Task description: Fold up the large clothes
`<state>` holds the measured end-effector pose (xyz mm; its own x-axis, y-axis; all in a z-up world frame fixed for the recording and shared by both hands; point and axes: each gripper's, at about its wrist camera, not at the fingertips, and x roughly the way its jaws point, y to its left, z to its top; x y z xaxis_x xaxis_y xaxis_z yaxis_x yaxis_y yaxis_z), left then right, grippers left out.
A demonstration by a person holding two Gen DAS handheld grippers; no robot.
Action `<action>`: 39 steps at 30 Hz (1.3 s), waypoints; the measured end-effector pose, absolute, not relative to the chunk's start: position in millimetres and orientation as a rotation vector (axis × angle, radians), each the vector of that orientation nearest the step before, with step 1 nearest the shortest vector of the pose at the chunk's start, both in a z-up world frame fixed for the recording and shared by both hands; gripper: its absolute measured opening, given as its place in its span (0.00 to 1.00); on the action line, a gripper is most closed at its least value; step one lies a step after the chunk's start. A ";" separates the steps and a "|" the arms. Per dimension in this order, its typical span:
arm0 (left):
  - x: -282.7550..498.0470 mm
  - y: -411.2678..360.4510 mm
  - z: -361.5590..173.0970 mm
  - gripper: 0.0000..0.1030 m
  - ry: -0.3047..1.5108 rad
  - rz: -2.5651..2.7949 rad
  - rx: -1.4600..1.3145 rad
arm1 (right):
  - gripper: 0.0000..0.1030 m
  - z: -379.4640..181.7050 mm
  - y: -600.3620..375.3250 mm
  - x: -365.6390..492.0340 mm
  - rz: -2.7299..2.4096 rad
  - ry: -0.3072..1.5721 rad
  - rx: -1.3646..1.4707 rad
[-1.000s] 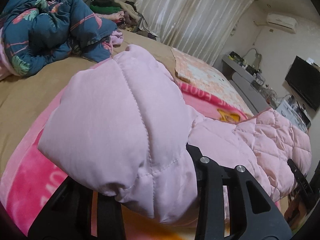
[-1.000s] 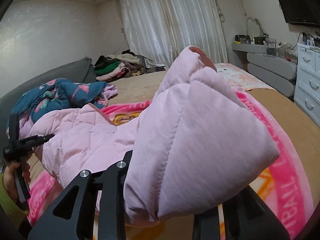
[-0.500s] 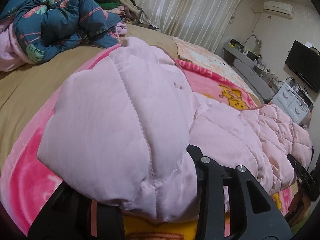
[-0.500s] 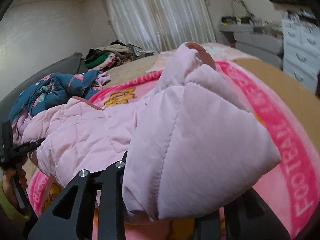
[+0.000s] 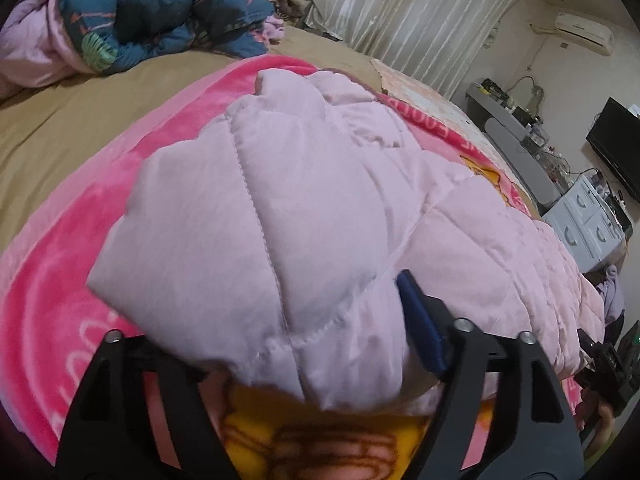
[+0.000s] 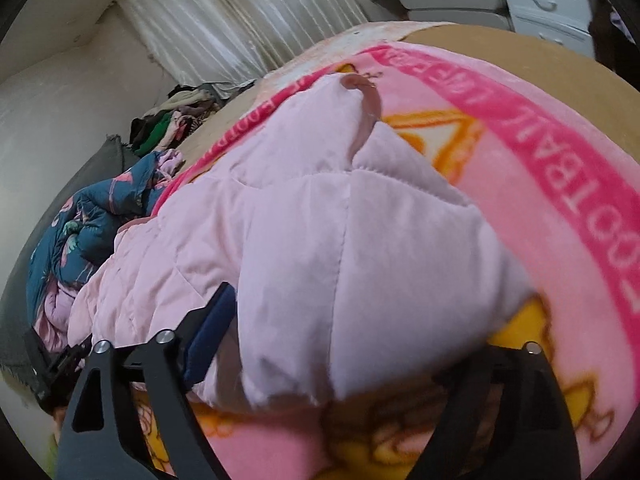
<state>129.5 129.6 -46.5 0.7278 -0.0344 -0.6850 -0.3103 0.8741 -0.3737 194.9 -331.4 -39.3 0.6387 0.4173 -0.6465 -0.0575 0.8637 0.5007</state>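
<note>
Both sets of jaws opening: left gripper (image 5: pixel 280 356) and right gripper (image 6: pixel 340 360) straddle the pink quilted jacket (image 5: pixel 320 208), fingertips buried under fabric. Jacket lies on the pink blanket (image 6: pixel 560 208); far pile of clothes (image 6: pixel 168 124) indistinct.

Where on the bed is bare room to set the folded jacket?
Bare tan sheet lies between the pink blanket and the blue floral quilt; more beyond the blanket's lettered border. The pink jacket fills the blanket's middle; clothes pile crowds the headboard end.
</note>
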 end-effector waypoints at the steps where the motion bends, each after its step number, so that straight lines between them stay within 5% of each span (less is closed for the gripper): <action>1: 125.2 130.3 -47.6 0.76 0.749 0.161 -0.497 | 0.85 -39.4 -334.1 191.8 0.276 0.845 0.474; 8: 82.7 122.5 -27.5 0.91 0.730 0.177 -0.438 | 0.95 -16.8 -345.9 145.5 0.187 0.786 0.420; 23: 12.1 68.0 29.0 0.91 0.631 0.130 -0.267 | 0.96 54.3 -291.5 46.0 0.286 0.583 0.181; 39: -10.8 12.6 8.7 0.91 0.659 0.033 -0.200 | 0.96 10.8 -206.7 -8.4 0.418 0.747 0.058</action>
<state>-10.8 12.6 8.7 0.7905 -0.0331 -0.6115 -0.0935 0.9803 -0.1740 -8.4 -206.7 10.8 0.6555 0.3894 -0.6470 -0.3486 0.9161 0.1983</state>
